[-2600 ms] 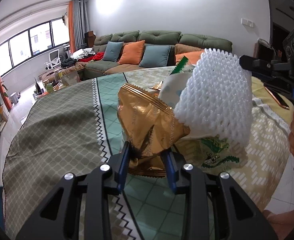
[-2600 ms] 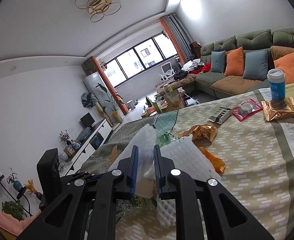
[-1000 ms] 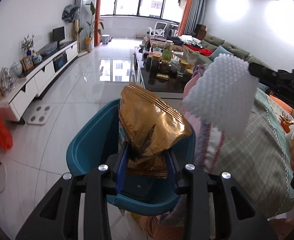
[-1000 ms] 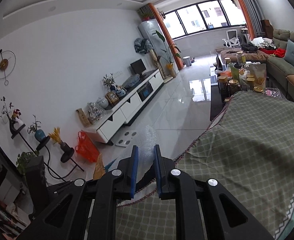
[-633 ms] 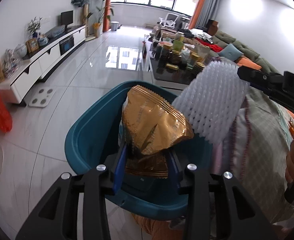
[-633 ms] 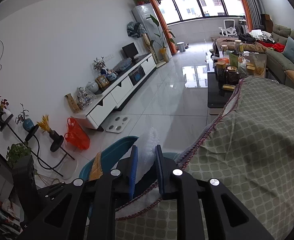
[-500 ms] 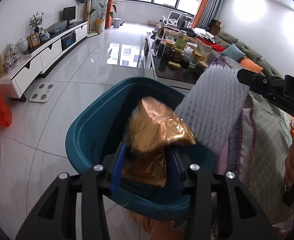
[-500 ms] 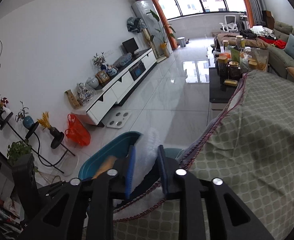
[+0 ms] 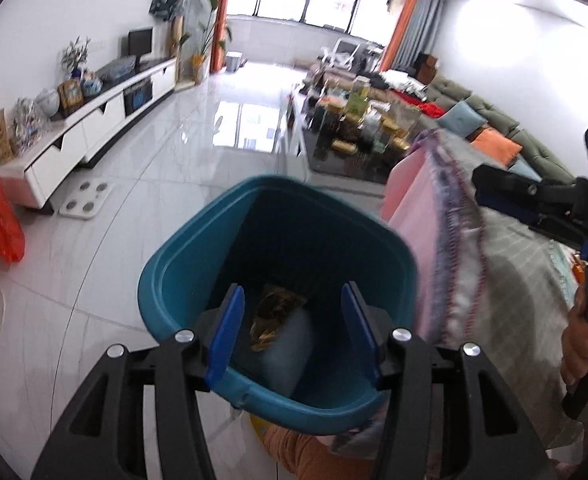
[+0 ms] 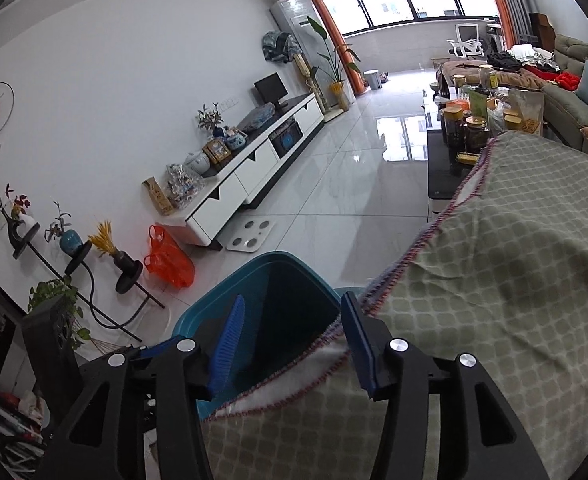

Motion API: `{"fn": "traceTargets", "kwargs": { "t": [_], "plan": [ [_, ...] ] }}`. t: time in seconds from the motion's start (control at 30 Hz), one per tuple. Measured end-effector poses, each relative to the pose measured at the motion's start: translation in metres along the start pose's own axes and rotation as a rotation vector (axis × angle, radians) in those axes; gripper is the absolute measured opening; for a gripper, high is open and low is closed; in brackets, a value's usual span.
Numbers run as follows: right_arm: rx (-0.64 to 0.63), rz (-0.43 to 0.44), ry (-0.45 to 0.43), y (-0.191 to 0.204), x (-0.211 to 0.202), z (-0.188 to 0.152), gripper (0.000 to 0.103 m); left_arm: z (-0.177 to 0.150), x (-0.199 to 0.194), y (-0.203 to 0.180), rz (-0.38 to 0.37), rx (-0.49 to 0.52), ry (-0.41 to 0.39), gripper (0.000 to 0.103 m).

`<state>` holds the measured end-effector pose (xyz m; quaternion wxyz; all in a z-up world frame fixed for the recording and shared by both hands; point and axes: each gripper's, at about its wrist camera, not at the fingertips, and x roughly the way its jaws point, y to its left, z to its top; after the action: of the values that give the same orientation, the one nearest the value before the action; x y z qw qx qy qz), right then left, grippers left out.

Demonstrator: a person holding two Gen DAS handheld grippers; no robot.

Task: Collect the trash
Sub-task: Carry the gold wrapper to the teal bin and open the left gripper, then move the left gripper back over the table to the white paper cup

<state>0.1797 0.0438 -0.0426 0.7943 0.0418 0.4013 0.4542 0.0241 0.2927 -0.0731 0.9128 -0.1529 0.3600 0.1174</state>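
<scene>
The left gripper (image 9: 292,330) hangs over the mouth of a teal trash bin (image 9: 182,264), its blue-padded fingers (image 9: 226,334) spread wide with nothing between them and touching nothing. Seen through the gap, a crumpled gold foil wrapper (image 9: 274,316) lies deep inside the bin, with a pale, blurred piece of white foam netting (image 9: 290,348) just beside and partly under it; both sit low against the bin's dark interior. The wrapper is creased and shiny, its edges folded in on themselves.

The right gripper (image 10: 292,340) also has its fingers (image 10: 228,344) wide apart and empty. It is poised above the same teal trash bin (image 10: 214,300), whose far rim and dark inside show between the pads. The right-hand pad lies close to the hanging hem of a green patterned tablecloth (image 10: 513,280), trimmed with a red-and-purple stitched edge; whether pad and cloth touch cannot be told. In the left wrist view the right gripper's black body (image 9: 541,204) appears at the right edge, held by a hand (image 9: 581,344), above the cloth's drooping pink underside (image 9: 417,216).

The bin stands on a glossy white tiled floor (image 9: 134,184), just beside the draped table edge. An orange plastic bag (image 10: 168,258) sits near a white TV cabinet (image 10: 254,172), well apart from the bin.
</scene>
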Motion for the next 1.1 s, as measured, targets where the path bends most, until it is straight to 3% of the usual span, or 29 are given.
{"fn": "traceTargets", "kwargs": {
  "t": [0.17,0.3,0.4,0.8,1.1],
  "plan": [
    [-0.015,0.011,-0.051,-0.003,-0.037,-0.007,0.056,0.004,-0.025,-0.028,-0.052,0.060,-0.085,0.068],
    [-0.047,-0.016,-0.102,-0.006,-0.075,-0.017,0.061,0.003,-0.043,-0.066,-0.140,0.142,-0.136,0.079],
    [-0.064,-0.058,-0.149,-0.014,-0.108,-0.028,0.063,-0.003,-0.048,-0.100,-0.228,0.214,-0.147,0.081],
    [-0.005,-0.312,-0.302,-0.064,-0.228,-0.084,0.066,-0.035,-0.029,-0.228,-0.532,0.425,-0.060,0.081],
    [0.085,-0.472,-0.387,-0.107,-0.288,-0.122,0.069,-0.053,-0.002,-0.306,-0.681,0.525,0.047,0.081]
  ]
}}
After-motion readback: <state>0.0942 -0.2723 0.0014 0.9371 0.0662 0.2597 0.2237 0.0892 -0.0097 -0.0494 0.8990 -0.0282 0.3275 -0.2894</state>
